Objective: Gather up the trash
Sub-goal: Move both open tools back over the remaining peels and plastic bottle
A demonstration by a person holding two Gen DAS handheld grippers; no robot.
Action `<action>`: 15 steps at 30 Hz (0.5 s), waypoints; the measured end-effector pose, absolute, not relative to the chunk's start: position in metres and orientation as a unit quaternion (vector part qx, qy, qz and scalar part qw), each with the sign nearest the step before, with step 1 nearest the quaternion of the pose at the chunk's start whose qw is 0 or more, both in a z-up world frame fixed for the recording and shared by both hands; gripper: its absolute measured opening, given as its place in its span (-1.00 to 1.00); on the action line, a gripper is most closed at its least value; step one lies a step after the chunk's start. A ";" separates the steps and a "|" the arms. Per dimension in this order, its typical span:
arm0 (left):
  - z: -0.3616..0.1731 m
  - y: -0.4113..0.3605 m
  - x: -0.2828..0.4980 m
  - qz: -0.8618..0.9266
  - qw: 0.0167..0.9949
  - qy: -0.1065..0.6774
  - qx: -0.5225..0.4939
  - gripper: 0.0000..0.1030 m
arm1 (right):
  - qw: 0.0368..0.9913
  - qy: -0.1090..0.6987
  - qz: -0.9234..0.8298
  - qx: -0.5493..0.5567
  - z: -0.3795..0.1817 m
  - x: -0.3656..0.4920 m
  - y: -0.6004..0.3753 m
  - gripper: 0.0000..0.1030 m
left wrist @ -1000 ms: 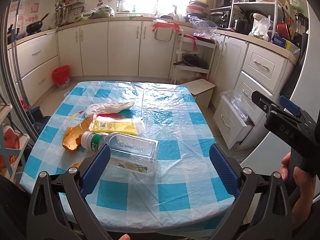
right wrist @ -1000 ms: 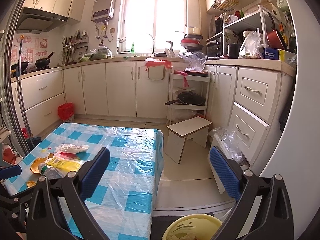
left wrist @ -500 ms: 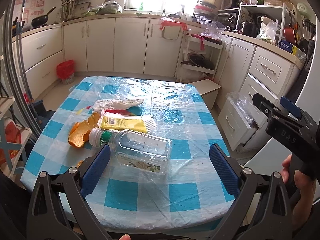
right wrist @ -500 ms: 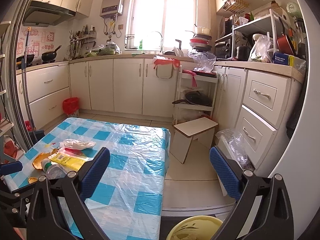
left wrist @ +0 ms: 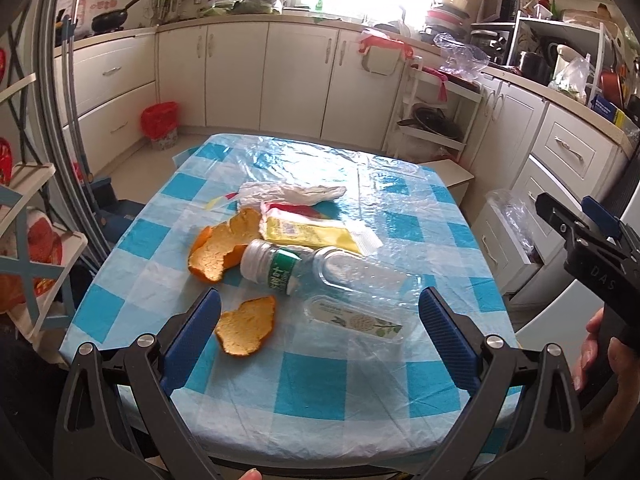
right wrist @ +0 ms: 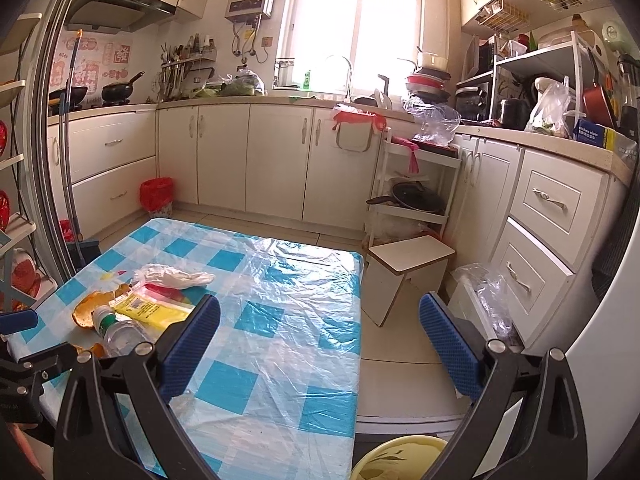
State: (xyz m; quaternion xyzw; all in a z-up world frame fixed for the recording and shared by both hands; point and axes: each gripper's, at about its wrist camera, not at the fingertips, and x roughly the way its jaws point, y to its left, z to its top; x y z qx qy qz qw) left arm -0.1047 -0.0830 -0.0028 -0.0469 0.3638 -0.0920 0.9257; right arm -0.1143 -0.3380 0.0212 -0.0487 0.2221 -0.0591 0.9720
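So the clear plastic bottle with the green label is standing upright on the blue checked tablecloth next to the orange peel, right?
Not upright: the clear plastic bottle with the green label lies on its side on the blue checked tablecloth, next to the orange peel, as the left wrist view shows.

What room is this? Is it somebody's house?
It looks like a home kitchen. There is a sink tap under the window, black pans on the stove, and white cupboards along the walls. A small table with a blue checked cloth holds the trash.

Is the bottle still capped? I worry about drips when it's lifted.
Yes, the plastic bottle lies on its side on the table with its white cap on.
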 end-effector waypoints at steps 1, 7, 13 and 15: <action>-0.005 -0.077 -0.103 -0.086 0.925 0.367 -0.051 0.85 | 0.972 0.223 -0.056 -0.051 0.020 -0.113 -0.336 0.86; -0.018 -0.046 -0.093 -0.060 0.920 0.380 -0.074 0.85 | 0.970 0.231 -0.043 -0.066 0.016 -0.107 -0.321 0.86; -0.035 -0.030 -0.082 -0.048 0.910 0.403 -0.081 0.85 | 0.967 0.242 -0.029 -0.081 0.011 -0.100 -0.307 0.86; -0.043 -0.027 -0.079 -0.046 0.905 0.414 -0.085 0.85 | 0.965 0.245 -0.023 -0.086 0.009 -0.098 -0.303 0.86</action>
